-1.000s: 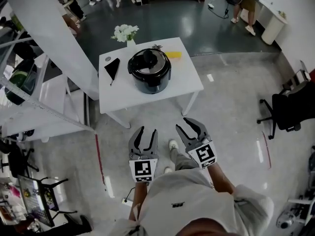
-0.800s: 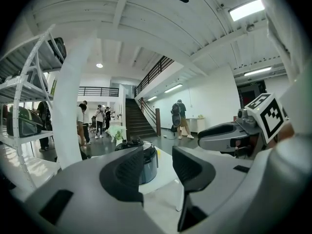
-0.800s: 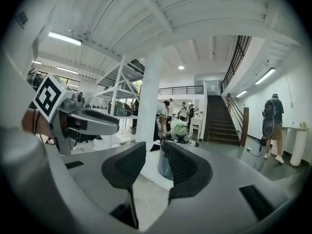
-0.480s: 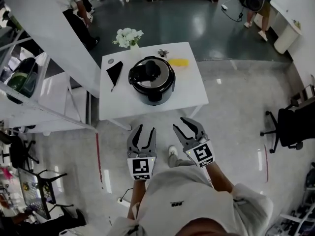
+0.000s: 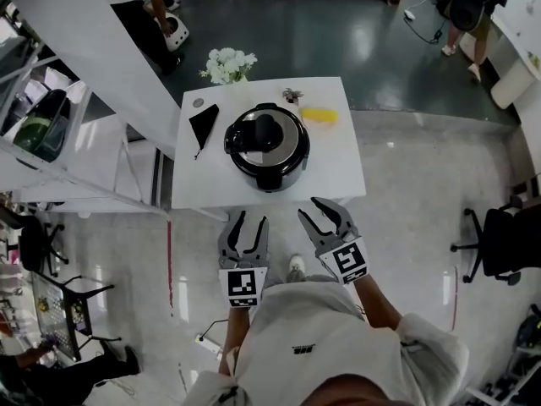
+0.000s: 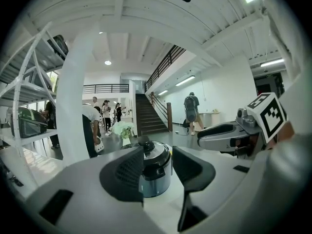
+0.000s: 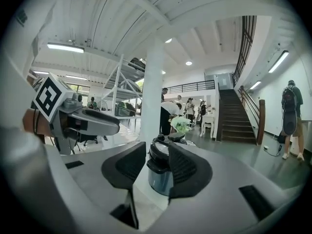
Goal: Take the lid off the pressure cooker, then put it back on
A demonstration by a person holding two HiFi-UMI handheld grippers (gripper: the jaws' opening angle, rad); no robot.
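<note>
The pressure cooker (image 5: 267, 146) is black and silver, the table (image 5: 338, 172) white, the flowers (image 5: 228, 64) white.

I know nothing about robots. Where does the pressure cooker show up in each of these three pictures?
Head view: pressure cooker above centre, on the white table.
Left gripper view: cooker low centre, seen through the gap between the jaws.
Right gripper view: cooker low centre, again between the jaws.
Shared landmark: the white flowers just beyond it.
</note>
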